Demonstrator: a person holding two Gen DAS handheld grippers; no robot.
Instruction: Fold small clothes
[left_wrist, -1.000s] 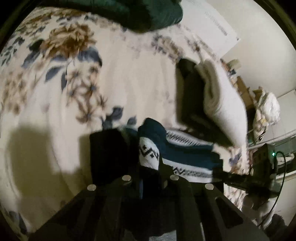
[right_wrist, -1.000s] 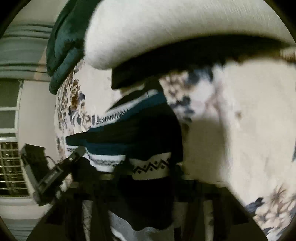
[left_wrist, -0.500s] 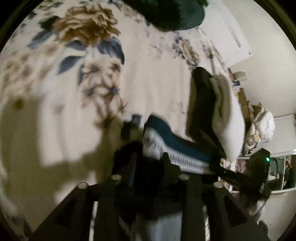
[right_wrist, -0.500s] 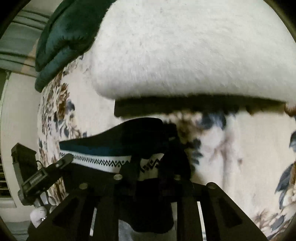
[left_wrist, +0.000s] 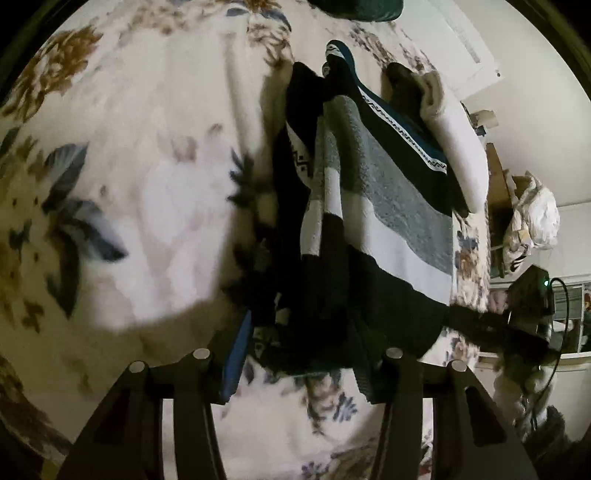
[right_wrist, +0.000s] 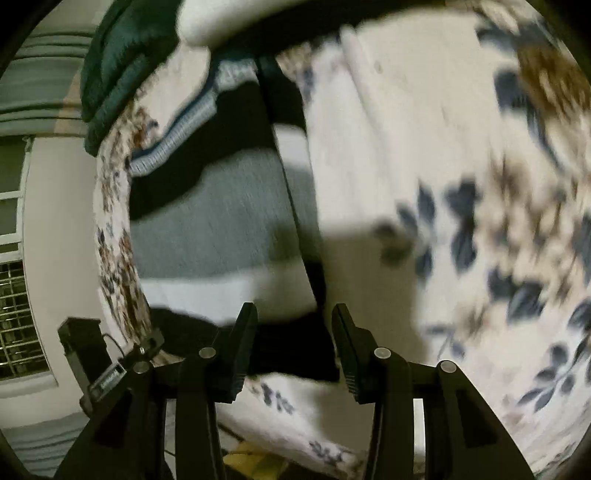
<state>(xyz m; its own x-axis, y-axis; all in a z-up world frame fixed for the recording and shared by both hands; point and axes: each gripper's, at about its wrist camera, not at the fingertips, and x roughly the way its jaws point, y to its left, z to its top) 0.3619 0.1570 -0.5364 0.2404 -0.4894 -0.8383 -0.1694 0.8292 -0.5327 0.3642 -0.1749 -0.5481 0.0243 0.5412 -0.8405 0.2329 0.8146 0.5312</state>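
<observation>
A small striped sweater (left_wrist: 384, 206) in black, white, grey and teal bands lies folded on the floral bedspread (left_wrist: 155, 192). It also shows in the right wrist view (right_wrist: 221, 229). My left gripper (left_wrist: 299, 354) is open, its fingers either side of the sweater's black near edge. My right gripper (right_wrist: 293, 339) is open too, with the sweater's black hem just beyond and between its fingertips. Neither holds cloth.
A folded white fleece garment over a black one (left_wrist: 454, 140) lies just past the sweater. A dark green blanket (right_wrist: 122, 62) is bunched at the far end. The bed edge (right_wrist: 114, 236) runs along the left in the right wrist view; the other gripper (left_wrist: 517, 325) shows at right.
Both grippers have let go of the sweater, opened, and drawn back. The sweater now lies flat on the bed, folded over with its grey and white bands up.
</observation>
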